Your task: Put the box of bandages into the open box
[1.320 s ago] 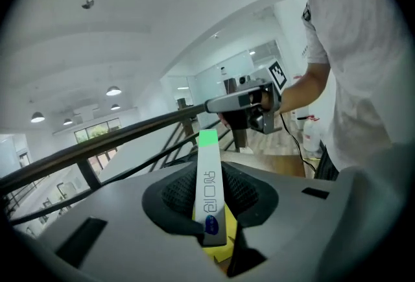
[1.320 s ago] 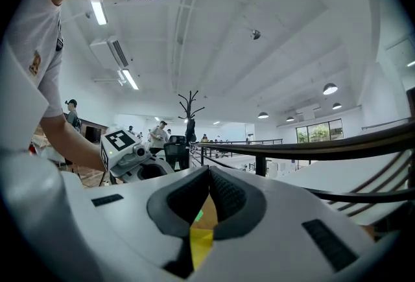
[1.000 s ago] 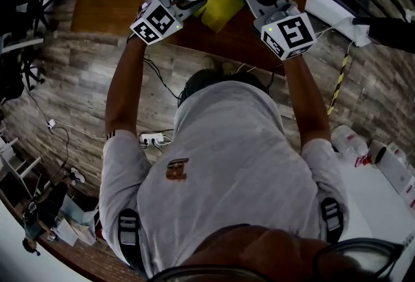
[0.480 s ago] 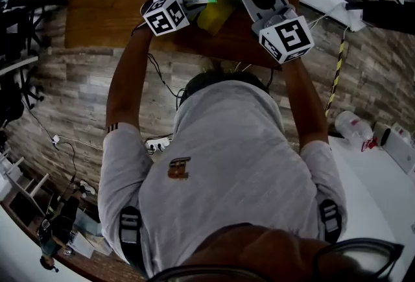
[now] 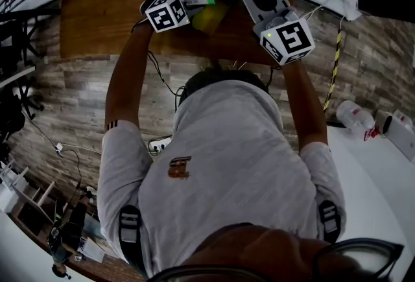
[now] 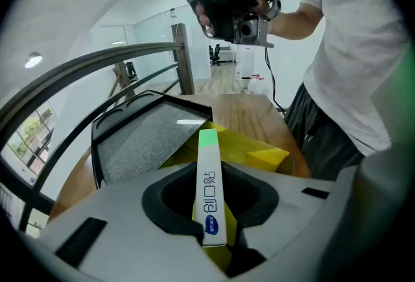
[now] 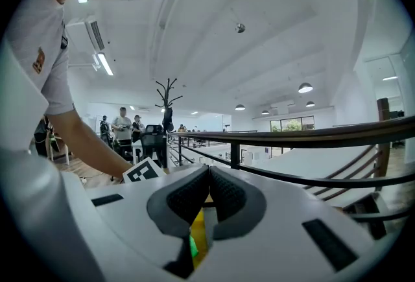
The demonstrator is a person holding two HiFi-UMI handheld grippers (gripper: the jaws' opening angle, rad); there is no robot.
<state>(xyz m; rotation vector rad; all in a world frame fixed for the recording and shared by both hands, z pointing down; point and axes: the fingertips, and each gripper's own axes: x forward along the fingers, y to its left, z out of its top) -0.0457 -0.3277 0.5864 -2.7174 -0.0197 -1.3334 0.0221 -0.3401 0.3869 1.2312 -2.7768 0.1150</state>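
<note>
Clamping the box of bandages (image 6: 209, 174), the left gripper (image 6: 211, 209) hangs over the open box (image 6: 259, 148) (yellow); right gripper (image 7: 209, 174)'s jaws touch, empty.

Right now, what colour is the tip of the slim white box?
Green; the slim white box shows best in the left gripper view.

Open-plan office or lab hall. Beyond the fingertips of the right gripper (image 7: 209, 172): dark railing (image 7: 292, 140), coat stand (image 7: 167, 94), people (image 7: 121, 124) standing by desks, white ceiling with round lights (image 7: 305, 87) and strip lights (image 7: 104, 63). Under those fingertips: wooden table (image 5: 110, 8). Behind them, toward the person: wood-plank floor (image 5: 78, 99), power strip (image 5: 157, 143), loose cables.
</note>
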